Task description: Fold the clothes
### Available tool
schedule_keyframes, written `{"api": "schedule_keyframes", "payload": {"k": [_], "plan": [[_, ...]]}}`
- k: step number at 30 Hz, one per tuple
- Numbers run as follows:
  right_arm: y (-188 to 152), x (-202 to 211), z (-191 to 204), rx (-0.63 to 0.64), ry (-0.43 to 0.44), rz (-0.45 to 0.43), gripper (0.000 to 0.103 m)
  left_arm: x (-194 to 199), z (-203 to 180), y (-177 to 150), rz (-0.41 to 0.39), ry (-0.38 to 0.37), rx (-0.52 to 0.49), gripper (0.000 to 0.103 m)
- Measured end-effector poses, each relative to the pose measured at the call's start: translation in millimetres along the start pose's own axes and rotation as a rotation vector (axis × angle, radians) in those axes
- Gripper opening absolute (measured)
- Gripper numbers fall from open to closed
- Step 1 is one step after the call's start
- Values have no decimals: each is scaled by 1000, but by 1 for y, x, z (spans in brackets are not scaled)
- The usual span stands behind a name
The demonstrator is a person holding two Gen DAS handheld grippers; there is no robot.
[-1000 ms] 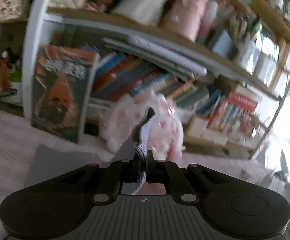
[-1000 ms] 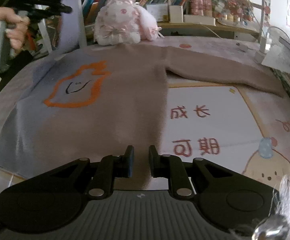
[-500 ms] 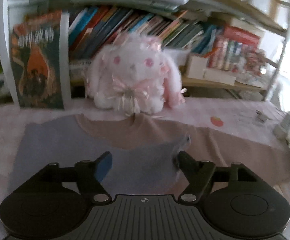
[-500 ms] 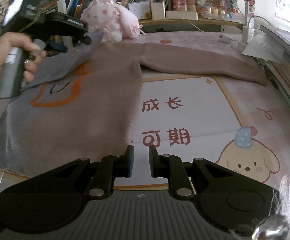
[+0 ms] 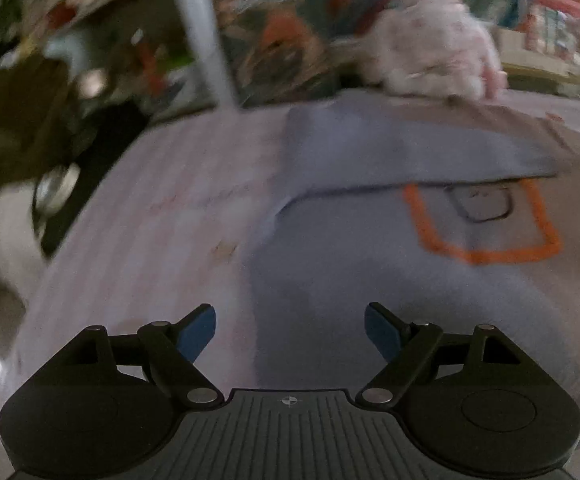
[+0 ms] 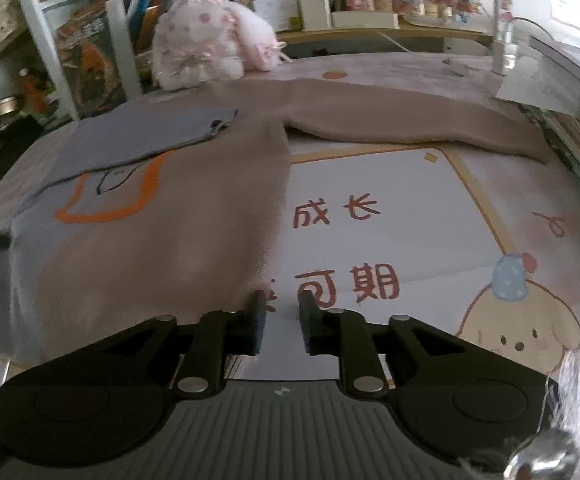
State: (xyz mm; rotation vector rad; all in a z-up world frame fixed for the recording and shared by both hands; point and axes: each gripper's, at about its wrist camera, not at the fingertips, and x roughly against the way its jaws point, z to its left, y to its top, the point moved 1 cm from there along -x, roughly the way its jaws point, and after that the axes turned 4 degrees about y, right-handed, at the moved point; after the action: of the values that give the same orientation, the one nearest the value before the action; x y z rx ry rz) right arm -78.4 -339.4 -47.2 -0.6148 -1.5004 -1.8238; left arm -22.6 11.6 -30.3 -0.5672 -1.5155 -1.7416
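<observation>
Mat (image 6: 409, 184) under sweater (image 6: 162, 248); left fingers (image 5: 196, 332) spread wide, empty; right fingers (image 6: 256, 326) seemingly parted, empty.

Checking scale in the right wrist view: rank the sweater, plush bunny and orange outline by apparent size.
1. Brown-and-grey knit sweater
2. Pink-and-white plush bunny, farther away, so its real size is unsure
3. Orange outline patch

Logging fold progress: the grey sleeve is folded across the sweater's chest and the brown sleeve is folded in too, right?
Not quite. The grey sleeve is folded across the sweater, but the brown sleeve lies stretched out on the mat, as the right wrist view shows.
</observation>
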Motion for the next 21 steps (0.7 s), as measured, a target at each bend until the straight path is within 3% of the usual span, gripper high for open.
{"api": "schedule_keyframes", "payload": {"k": [6,8,13,16,18,21], "plan": [[-5,12,9,-29,-78,-13,29,-11,33,-8,46,-113,197,78],[-6,16,12,-32,-95,-19,33,-15,40,-14,59,-141,247,61],[-9,18,18,-68,-120,3,35,-16,42,-18,71,-203,247,34],[-10,18,26,-85,-100,14,37,-16,44,-19,88,-242,244,11],[-10,17,30,-94,-94,20,37,-16,49,-21,95,-267,268,7],[-10,17,37,-109,-99,19,38,-7,48,-21,39,-191,170,2]]}}
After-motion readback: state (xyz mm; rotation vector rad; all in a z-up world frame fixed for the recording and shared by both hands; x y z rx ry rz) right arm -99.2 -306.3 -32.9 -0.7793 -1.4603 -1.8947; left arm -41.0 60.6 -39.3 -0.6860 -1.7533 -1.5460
